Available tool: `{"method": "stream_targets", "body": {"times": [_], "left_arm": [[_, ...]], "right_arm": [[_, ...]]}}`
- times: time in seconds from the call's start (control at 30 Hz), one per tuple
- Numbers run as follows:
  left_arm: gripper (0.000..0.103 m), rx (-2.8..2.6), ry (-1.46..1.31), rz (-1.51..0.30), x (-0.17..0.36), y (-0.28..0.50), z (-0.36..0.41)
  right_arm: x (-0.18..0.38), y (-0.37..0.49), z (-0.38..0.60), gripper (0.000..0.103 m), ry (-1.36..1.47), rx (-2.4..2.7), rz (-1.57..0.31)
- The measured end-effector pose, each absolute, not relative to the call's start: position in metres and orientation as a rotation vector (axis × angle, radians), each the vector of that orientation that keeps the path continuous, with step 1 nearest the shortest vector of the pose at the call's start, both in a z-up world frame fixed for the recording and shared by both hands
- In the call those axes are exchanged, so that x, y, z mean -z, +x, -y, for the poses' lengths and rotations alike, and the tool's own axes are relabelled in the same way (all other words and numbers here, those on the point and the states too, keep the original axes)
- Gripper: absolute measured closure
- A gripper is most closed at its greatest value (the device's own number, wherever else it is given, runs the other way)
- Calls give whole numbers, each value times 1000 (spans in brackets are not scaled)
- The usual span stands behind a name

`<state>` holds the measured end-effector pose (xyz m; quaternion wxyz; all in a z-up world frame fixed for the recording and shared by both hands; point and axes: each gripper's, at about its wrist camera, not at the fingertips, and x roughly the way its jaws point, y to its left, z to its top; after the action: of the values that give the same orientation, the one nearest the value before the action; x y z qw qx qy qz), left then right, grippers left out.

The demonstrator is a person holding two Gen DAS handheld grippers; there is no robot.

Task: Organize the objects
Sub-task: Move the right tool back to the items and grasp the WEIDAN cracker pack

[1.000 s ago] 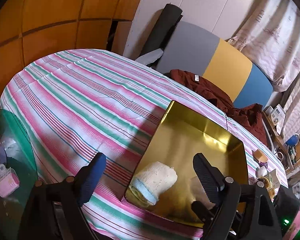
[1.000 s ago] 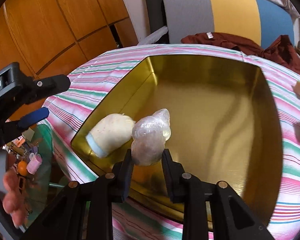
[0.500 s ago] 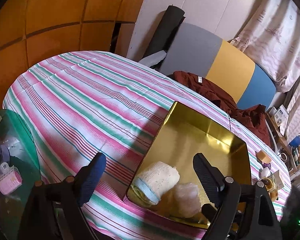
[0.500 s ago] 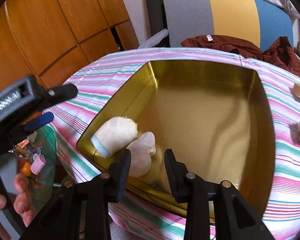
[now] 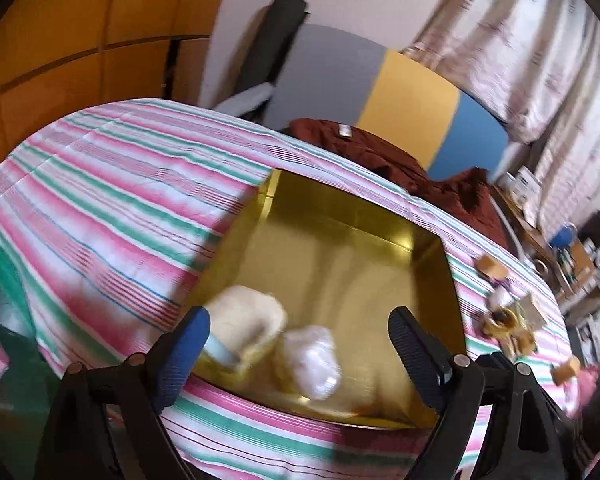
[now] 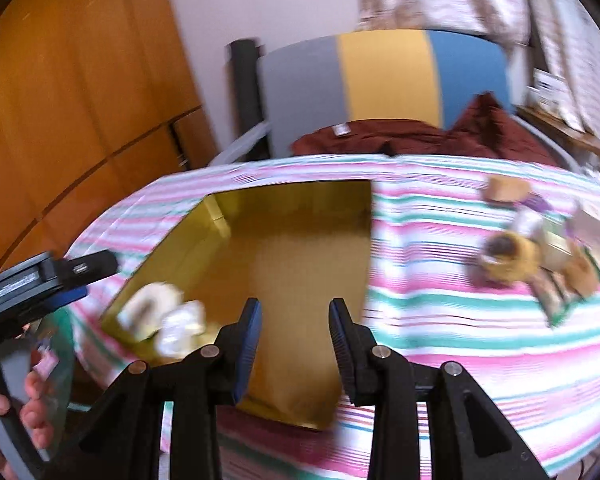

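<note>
While left tongs (image 5: 296, 340) gape, opening, right tongs (image 6: 294, 320) narrow, empty; plastic bundle (image 6: 182, 326) in gold tray (image 6: 300, 240), left of them.

Round worktop (image 5: 112, 208) under a pink, green and white striped cloth. Gold tray (image 5: 340, 248) sits directly on it. Blurred clutter to the tray's right: tan block (image 6: 507, 189), yellow cup (image 6: 510, 256), small packets (image 6: 560, 288).

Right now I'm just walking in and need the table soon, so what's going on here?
A person is sorting small items into a gold tray on the striped tablecloth. A cream cloth roll and a clear plastic bundle already lie in its near corner. Both the left gripper and right gripper are empty. More clutter waits on the cloth to the tray's right.
</note>
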<state>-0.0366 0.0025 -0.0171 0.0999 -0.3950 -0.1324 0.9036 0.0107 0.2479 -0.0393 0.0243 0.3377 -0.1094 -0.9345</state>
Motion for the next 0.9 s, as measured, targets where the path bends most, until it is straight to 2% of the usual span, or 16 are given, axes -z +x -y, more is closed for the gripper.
{"method": "stream_targets", "body": {"times": [0.07, 0.17, 0.37, 0.5, 0.7, 0.9], "left_arm": [[10, -2637, -1145, 370, 15, -32, -13], [6, -2597, -1111, 315, 12, -23, -32], [4, -2517, -1049, 158, 9, 1, -78], [4, -2463, -1012, 82, 7, 17, -104], [2, -2394, -978, 18, 6, 38, -139], [2, -2346, -1014, -15, 14, 52, -159]], "right_arm": [[43, 21, -275, 67, 1043, 2956, 391], [56, 38, -318, 60, 1081, 3043, 477], [86, 58, -395, 59, 1218, 3150, 666], [85, 73, -456, 57, 1220, 3267, 879], [67, 66, -525, 41, 1190, 3369, 1129], [69, 39, -579, 40, 1204, 3248, 1543]]}}
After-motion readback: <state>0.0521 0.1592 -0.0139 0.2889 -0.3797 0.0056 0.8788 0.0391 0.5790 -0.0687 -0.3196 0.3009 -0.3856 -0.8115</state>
